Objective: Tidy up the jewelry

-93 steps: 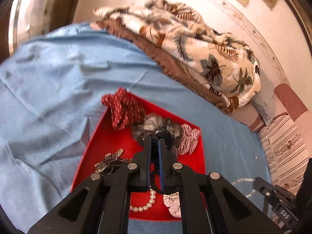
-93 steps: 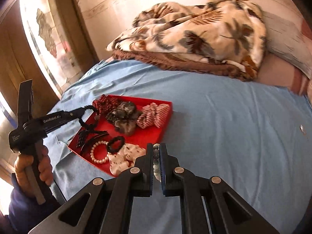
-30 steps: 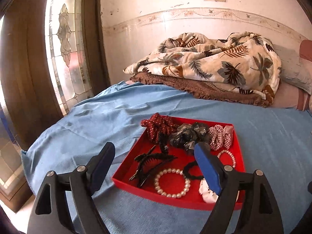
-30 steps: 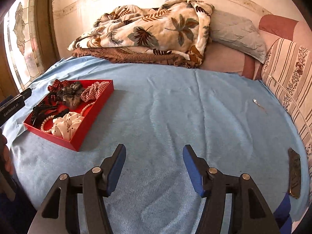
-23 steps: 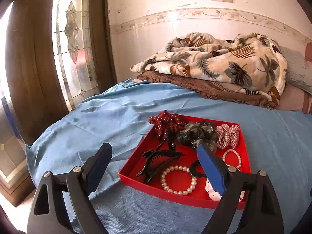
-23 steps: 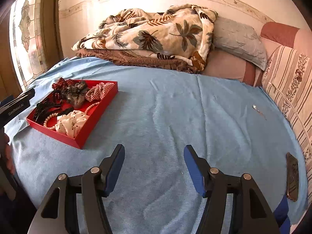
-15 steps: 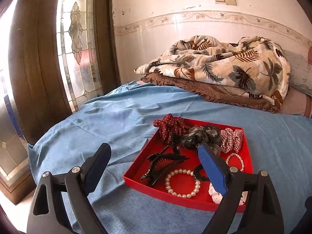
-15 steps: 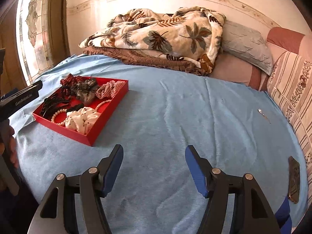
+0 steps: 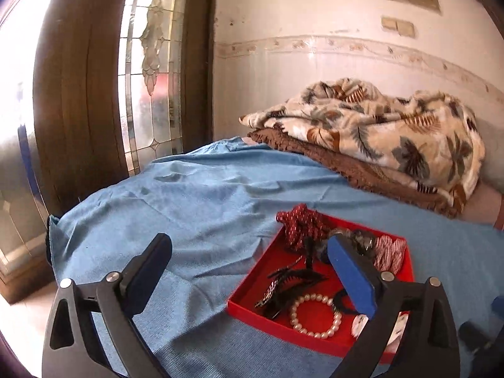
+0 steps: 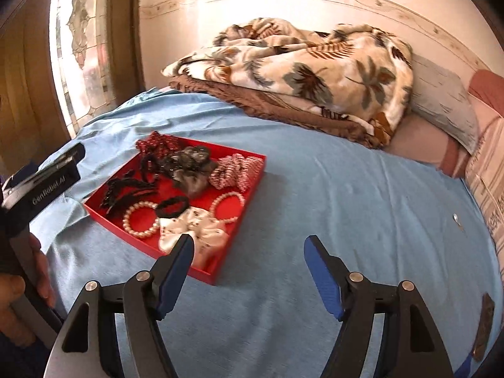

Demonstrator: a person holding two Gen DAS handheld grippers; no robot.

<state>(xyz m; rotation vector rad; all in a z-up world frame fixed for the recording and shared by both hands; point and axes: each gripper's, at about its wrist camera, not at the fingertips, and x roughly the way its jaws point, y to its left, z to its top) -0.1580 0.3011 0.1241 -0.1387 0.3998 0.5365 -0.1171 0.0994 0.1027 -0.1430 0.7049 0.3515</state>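
Blue bedsheet (image 10: 315,189) bears red tray (image 10: 201,275); leaf-print blanket (image 10: 299,72) by wall.

Hand-held gripper's finger (image 9: 352,280) hides white scrunchie (image 9: 360,330) partly.

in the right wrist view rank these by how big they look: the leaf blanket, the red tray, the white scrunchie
1. leaf blanket
2. red tray
3. white scrunchie
The blanket lies farthest away yet looks largest.

left gripper (image 9: 249,271): fingers opening, nothing between | right gripper (image 10: 249,271): fingers opening, nothing between | both tilted downward
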